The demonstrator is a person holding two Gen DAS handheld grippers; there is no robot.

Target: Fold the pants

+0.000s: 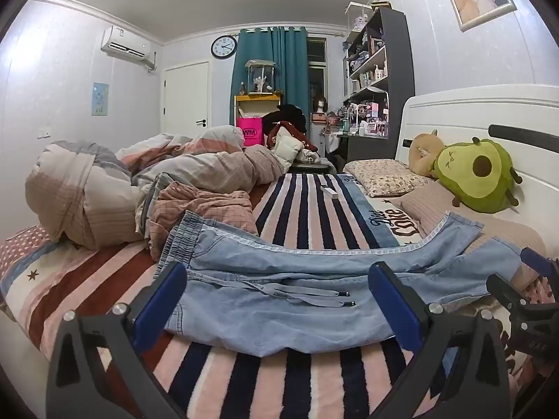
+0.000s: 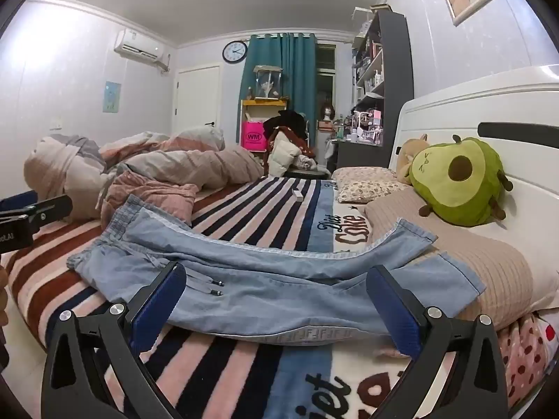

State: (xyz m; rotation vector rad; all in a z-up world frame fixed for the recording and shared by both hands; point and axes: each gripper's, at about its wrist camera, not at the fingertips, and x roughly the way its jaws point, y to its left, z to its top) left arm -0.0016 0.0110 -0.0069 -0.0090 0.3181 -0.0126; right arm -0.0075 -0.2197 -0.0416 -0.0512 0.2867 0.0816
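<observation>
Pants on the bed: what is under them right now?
The pants lie on the striped blanket; their leg ends rest on a beige pillow by the headboard. Whatever lies beneath the denim itself is covered.

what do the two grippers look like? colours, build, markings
Both match: the left gripper and right gripper have black triangular cut-out frames with silver round bolts. The fingers are flat paddles faced with textured blue pads. The left gripper's body shows partial white lettering in the right wrist view. No cables or sleeves visible.

Pale walls, teal curtain (image 1: 270,70), wall clock (image 1: 224,46), white headboard (image 1: 471,111)
</observation>
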